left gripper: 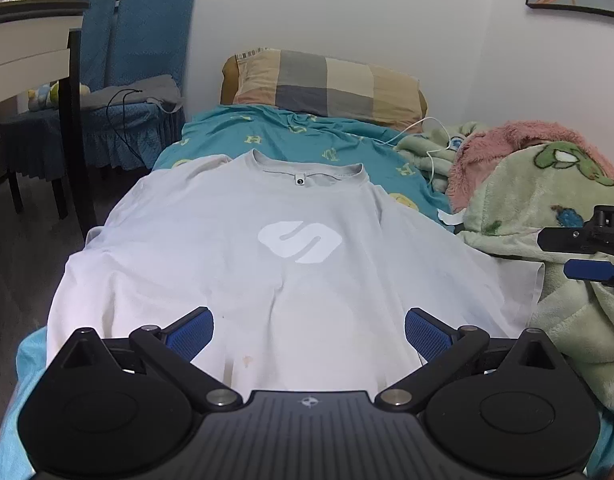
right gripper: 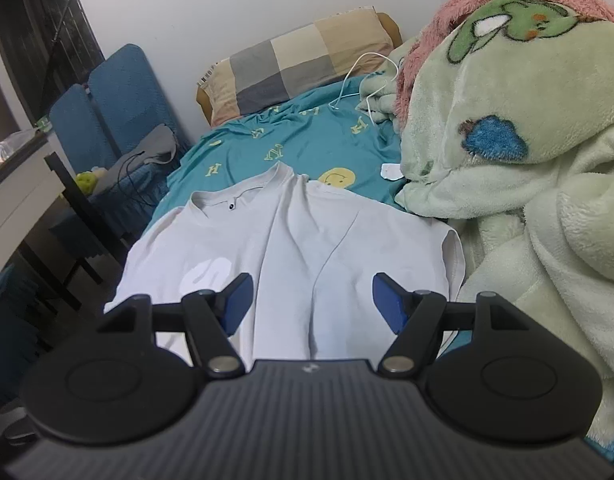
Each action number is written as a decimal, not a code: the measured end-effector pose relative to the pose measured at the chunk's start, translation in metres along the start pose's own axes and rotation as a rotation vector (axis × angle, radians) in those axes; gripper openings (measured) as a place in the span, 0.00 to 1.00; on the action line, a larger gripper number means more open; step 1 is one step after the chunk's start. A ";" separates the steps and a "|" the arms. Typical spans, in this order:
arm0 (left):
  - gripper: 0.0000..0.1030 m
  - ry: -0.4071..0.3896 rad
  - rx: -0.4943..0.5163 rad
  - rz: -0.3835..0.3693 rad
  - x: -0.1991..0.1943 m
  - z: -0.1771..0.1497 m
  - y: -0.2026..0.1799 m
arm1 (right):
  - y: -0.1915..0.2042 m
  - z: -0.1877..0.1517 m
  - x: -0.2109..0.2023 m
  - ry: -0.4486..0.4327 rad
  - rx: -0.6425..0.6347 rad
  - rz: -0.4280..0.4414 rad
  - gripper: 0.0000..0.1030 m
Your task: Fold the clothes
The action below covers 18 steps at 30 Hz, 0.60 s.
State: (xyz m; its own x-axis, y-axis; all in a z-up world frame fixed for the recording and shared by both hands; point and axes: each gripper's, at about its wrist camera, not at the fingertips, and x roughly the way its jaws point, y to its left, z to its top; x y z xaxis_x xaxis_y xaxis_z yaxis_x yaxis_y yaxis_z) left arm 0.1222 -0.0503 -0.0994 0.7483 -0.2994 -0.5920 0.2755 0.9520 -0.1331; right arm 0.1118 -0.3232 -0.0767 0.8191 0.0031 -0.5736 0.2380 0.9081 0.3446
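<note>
Left claw [left gripper: 309,334], bottom centre of its frame: jaws apart, nothing between the blue pads, hovering over the hem end of the T-shirt [left gripper: 267,264]. Right claw [right gripper: 309,300], bottom centre of its own frame: jaws likewise apart and empty, poised above the shirt's right side, near the sleeve [right gripper: 435,248]. It also shows at the right edge of the left view, off the cloth, over the fleece.

The pale grey T-shirt lies face up and spread across the middle of both frames, white logo [left gripper: 299,242] mid-chest, collar [left gripper: 307,170] pointing away from me. The left sleeve drapes off the bed edge at centre left. A long crease runs down the body in the right view.

Step in hand, as I judge it: shirt laid out, no fold begun. The next move calls for dropping each claw to a side edge, pinching a single layer and carrying it toward the centre line. The right sleeve lies just beside the green fleece blanket [right gripper: 507,160], so I should avoid catching fleece.

Beyond: teal bedsheet [left gripper: 307,132], white cable [right gripper: 359,80], checked pillow [left gripper: 327,82] against the wall in the upper centre. Blue chairs [left gripper: 139,60] in the upper left.

Containers: none in view; no basket or bin for the folded shirt.
</note>
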 end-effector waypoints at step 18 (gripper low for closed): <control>1.00 -0.022 -0.129 -0.006 -0.010 0.021 0.025 | -0.056 0.051 0.033 0.003 0.102 -0.116 0.63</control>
State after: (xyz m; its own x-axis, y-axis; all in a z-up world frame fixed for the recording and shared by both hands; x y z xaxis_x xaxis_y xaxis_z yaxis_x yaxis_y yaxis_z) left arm 0.1345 -0.0248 -0.0800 0.7601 -0.3055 -0.5736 0.2017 0.9499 -0.2387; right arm 0.1520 -0.3951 -0.0775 0.7817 -0.0978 -0.6160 0.3826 0.8552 0.3497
